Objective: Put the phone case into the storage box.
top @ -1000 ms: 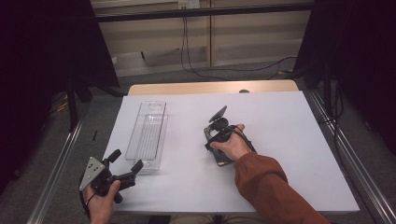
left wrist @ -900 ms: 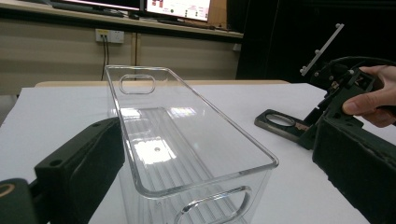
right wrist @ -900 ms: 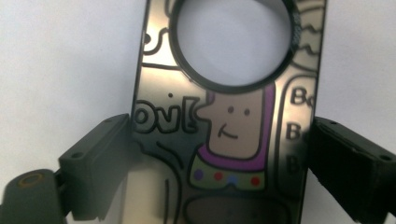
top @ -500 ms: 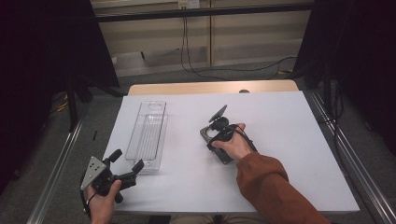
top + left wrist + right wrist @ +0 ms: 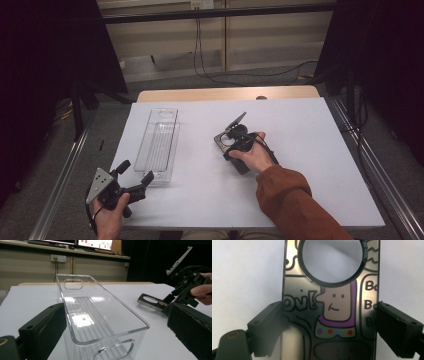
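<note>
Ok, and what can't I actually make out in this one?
1. Plate lettering: in the right gripper view the words run off the plate's side edge, and the print on the ring is too small.
2. Grip: in the same view it is too blurred to tell whether the fingers press the plate or just flank it.
3. Plate in the high view: mostly covered by the hand.
4. Clear bin: its near end is cut off by the bottom edge of the left gripper view.

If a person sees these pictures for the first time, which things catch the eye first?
The long clear plastic bin on the white table, left of centre, with the left gripper open at its near end. Right of it, the right gripper straddles a flat dark card with a round hole and cartoon drawing.
</note>
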`<state>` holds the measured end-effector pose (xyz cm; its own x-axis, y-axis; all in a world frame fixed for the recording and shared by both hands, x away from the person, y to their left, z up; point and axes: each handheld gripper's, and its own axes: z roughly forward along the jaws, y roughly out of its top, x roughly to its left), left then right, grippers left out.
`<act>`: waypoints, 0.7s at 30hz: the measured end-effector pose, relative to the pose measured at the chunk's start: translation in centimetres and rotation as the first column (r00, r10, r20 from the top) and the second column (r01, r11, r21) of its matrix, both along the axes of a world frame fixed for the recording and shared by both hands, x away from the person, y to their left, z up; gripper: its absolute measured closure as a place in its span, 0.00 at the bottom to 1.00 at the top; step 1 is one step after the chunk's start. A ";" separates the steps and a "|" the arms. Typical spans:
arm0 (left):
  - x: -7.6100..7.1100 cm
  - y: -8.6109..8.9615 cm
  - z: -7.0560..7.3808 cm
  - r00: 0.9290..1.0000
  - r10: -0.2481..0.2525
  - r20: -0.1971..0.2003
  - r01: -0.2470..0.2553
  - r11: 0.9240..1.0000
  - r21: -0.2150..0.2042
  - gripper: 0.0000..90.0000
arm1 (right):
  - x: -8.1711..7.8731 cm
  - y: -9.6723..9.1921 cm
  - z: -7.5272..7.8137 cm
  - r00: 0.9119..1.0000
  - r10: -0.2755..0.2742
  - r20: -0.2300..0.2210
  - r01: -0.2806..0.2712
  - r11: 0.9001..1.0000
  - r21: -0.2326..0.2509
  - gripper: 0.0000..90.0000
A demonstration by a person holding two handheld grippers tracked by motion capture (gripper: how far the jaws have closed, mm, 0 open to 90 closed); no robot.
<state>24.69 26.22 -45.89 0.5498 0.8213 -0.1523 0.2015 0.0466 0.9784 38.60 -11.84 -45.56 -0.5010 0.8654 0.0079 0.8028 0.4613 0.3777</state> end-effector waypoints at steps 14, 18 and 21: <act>0.0 0.0 0.0 1.000 0.002 -0.001 -0.002 1.000 0.002 0.03 | -0.7 -0.7 1.1 0.996 0.042 0.074 -0.047 0.997 0.068 0.14; 0.0 0.0 0.0 1.000 0.003 -0.001 -0.003 1.000 0.001 0.03 | -1.0 -1.1 1.5 0.995 0.045 0.094 -0.054 0.994 0.094 0.14; 0.0 0.0 0.0 1.000 0.003 -0.002 -0.003 1.000 0.004 0.03 | -1.2 -1.5 1.7 0.991 0.049 0.123 -0.063 0.991 0.119 0.13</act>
<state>24.64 26.25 -45.89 0.5469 0.8237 -0.1498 0.2031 0.0431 0.9782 37.36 -13.35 -43.86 -0.5523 0.8322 0.0493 0.7226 0.4484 0.5260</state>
